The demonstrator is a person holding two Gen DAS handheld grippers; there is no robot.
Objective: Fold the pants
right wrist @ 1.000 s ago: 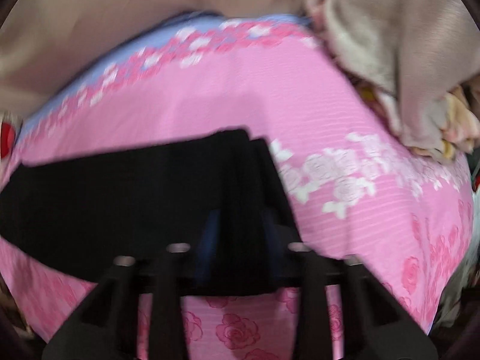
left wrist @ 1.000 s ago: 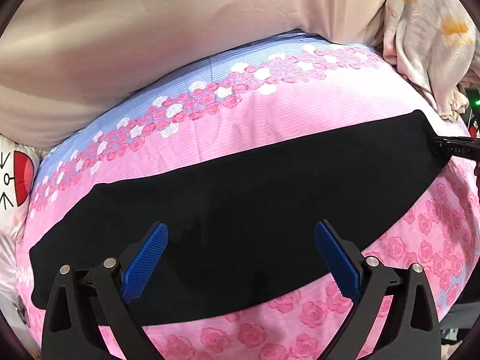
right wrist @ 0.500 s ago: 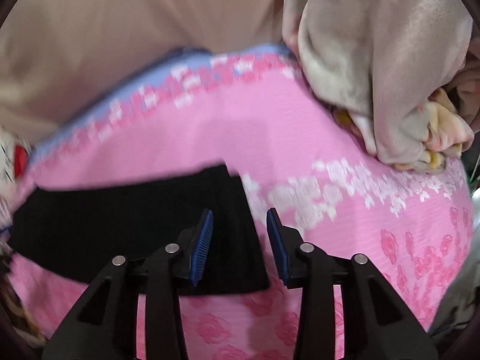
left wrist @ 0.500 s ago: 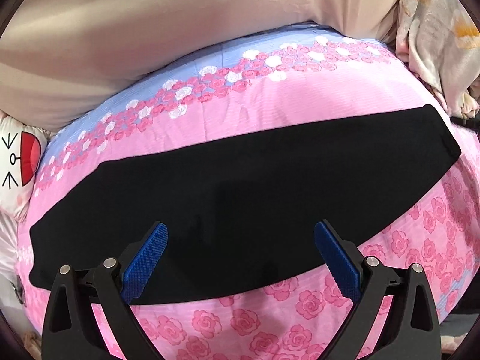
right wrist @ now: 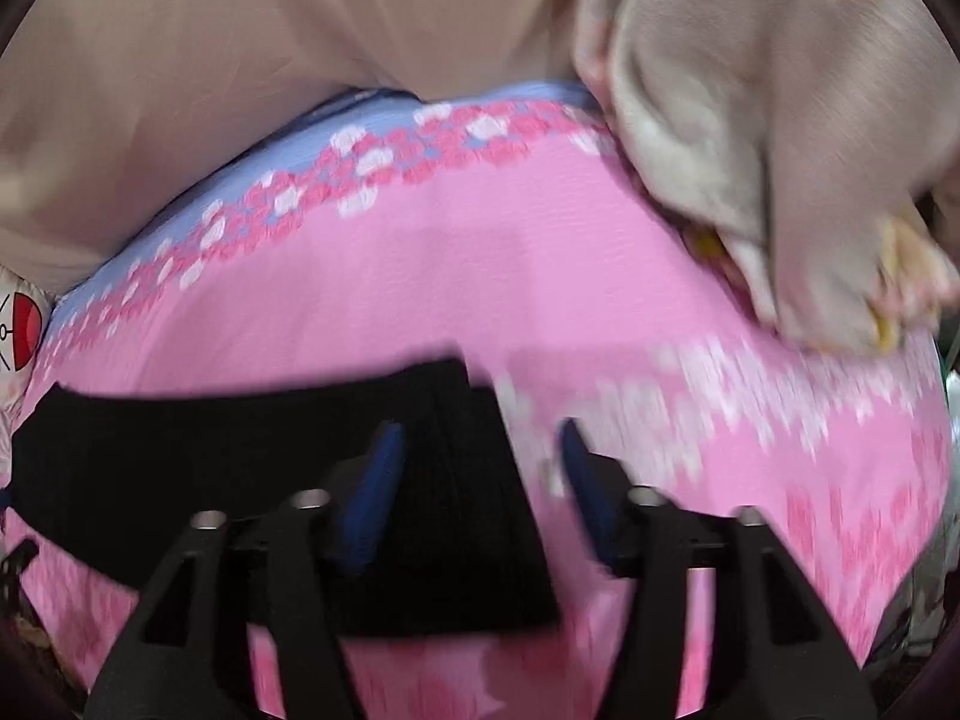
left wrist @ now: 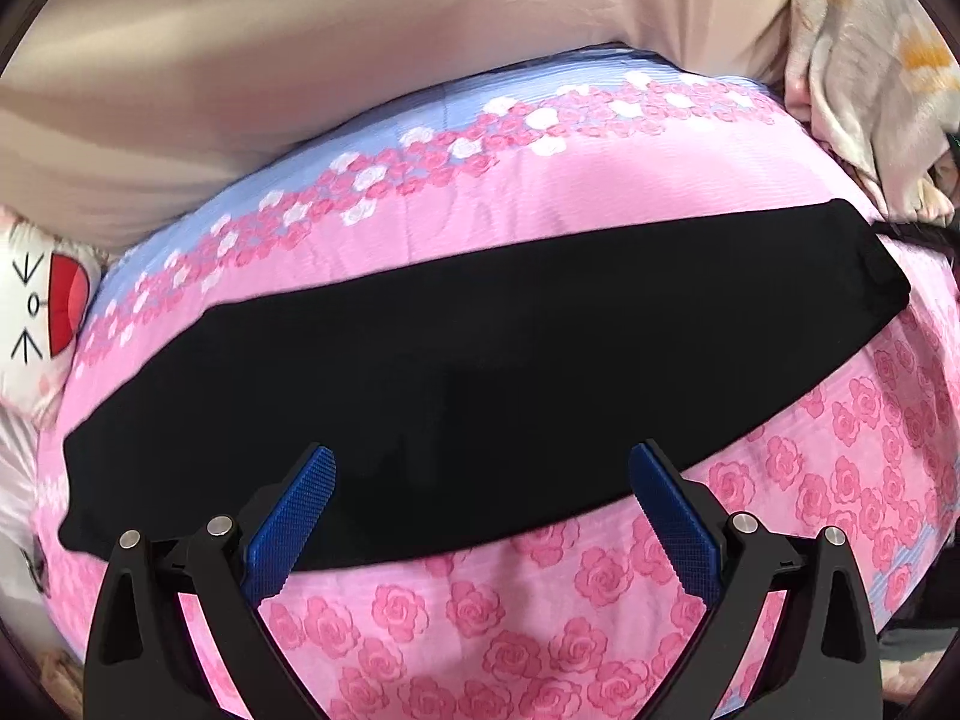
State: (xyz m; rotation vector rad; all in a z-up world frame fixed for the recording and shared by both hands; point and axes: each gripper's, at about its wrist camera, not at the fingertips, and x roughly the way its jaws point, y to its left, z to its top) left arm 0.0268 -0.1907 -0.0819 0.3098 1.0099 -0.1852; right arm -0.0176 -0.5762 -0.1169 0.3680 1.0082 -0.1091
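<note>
Black pants (left wrist: 480, 372) lie flat as one long folded strip across a pink rose-print bedsheet (left wrist: 540, 612). My left gripper (left wrist: 480, 510) is open and empty, above the strip's near edge around its middle. In the right wrist view the pants (right wrist: 240, 468) run off to the left, and their right end lies under my right gripper (right wrist: 480, 480), which is open and empty. That view is blurred by motion.
A beige curtain or wall (left wrist: 360, 60) stands behind the bed. A crumpled pale floral blanket (right wrist: 780, 150) lies at the far right. A white cartoon pillow (left wrist: 42, 312) sits at the left edge.
My right gripper has let go of the pants' right end and opened wider, drawing back. The left gripper has stayed open, and the view has shifted a little.
</note>
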